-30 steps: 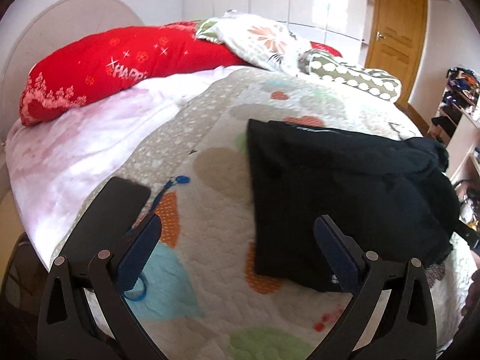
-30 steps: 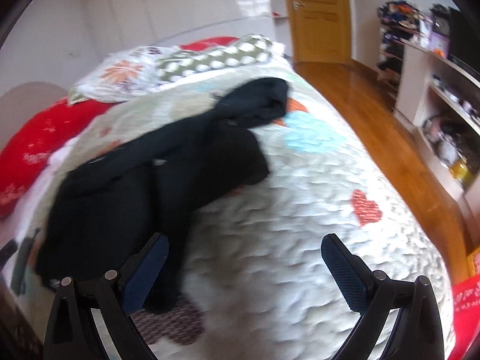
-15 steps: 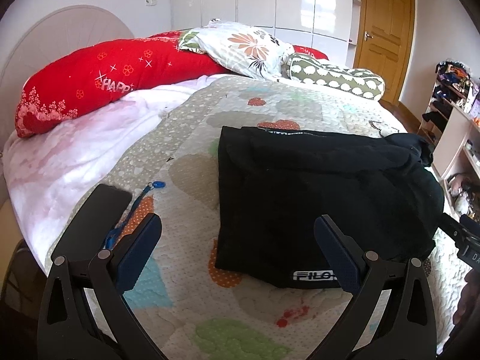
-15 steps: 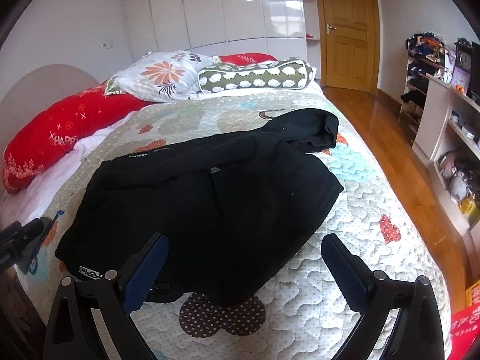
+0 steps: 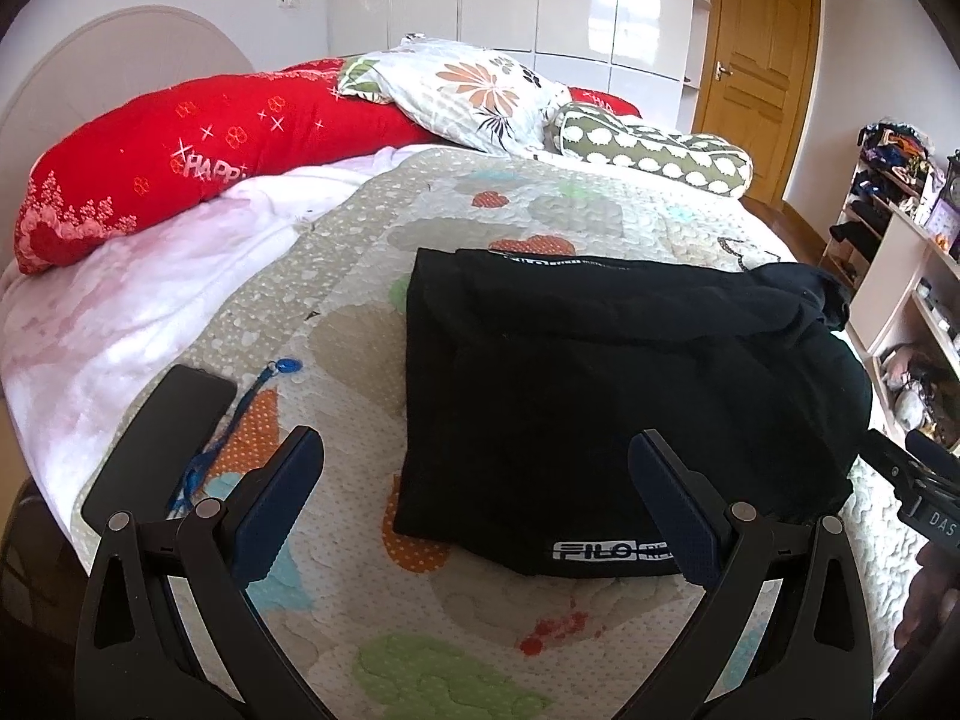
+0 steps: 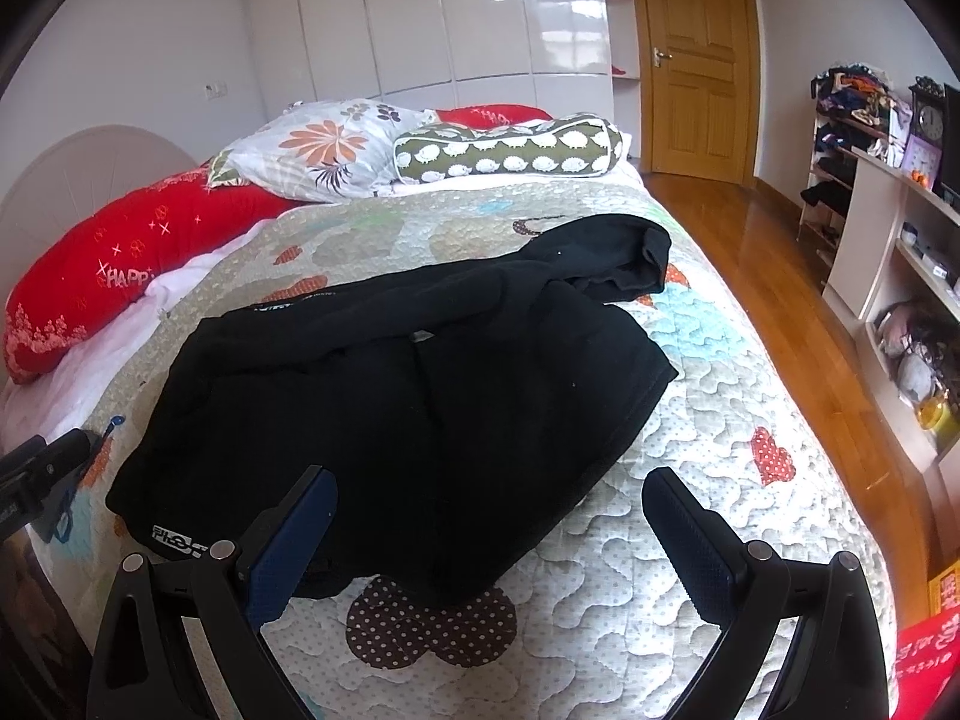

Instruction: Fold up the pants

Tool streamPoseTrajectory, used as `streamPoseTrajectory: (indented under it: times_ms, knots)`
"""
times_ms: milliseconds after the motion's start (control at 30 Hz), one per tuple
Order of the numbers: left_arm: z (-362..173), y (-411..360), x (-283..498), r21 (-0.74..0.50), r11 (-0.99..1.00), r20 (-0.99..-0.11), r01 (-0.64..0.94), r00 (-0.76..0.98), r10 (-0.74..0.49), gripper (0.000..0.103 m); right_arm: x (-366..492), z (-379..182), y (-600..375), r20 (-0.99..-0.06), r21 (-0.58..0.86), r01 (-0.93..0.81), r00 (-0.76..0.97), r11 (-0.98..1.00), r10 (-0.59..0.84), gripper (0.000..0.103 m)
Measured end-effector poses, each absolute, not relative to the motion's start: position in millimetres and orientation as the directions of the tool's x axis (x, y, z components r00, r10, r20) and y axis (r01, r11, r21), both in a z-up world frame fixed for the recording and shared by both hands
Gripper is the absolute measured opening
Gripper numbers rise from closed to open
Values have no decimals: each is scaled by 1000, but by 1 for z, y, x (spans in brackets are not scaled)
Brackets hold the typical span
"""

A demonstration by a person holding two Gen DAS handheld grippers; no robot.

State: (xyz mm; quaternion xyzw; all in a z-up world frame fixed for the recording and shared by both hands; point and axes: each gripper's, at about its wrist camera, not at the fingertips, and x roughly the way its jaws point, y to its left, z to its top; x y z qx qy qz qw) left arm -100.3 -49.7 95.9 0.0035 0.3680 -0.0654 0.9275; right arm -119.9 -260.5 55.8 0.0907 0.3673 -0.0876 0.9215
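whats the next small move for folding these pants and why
Probably lower the open right gripper onto the bunched far end of the black pants: it lies crumpled on the quilt, and both grippers are empty, the left gripper open too.

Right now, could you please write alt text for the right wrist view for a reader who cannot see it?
Black pants lie loosely bunched on a patchwork quilt covering a bed. The open right claw hovers empty above their near edge. Pillows line the headboard, and a wooden door stands behind.
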Motion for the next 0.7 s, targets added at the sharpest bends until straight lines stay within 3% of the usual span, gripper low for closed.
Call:
streamPoseTrajectory:
  times_ms: [700]
  knots:
    - [79, -53, -93, -49, 992, -716, 120, 688, -118, 102, -119, 41, -283, -714, 119, 273, 692, 954, -109, 102]
